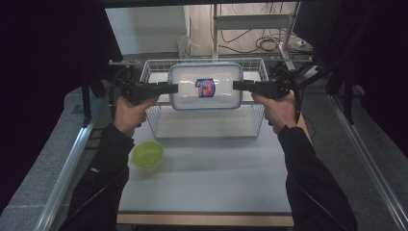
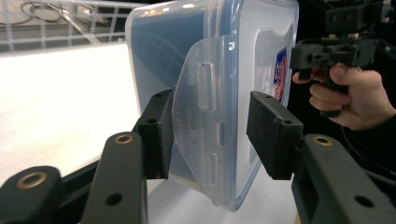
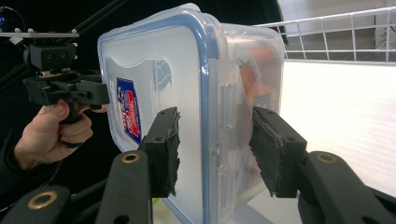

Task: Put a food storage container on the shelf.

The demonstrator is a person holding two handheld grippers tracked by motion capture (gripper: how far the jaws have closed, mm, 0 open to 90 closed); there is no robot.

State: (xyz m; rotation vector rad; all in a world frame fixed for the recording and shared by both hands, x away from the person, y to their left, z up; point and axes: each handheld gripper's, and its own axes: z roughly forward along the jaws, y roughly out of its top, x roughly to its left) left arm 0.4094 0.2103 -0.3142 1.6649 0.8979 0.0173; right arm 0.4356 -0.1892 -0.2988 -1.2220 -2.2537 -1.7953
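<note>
Our left gripper (image 1: 172,88) and right gripper (image 1: 237,85) clamp the two short ends of a lidded plastic box (image 1: 205,86), held in the air above the wire basket (image 1: 156,129).

We judge the pickup done: both sets of jaws pinch the box's side clips. Where we set it down is undecided; a green lid (image 1: 147,154) lies on the table (image 1: 216,183), near our left sleeve.

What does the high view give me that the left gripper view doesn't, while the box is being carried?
High view: the green lidded bowl on the table, and the whole wire basket below the clear box.
Left gripper view: the side latch flap between the left gripper's pads.
Both: the box, its label, and the right gripper at the far end.
</note>
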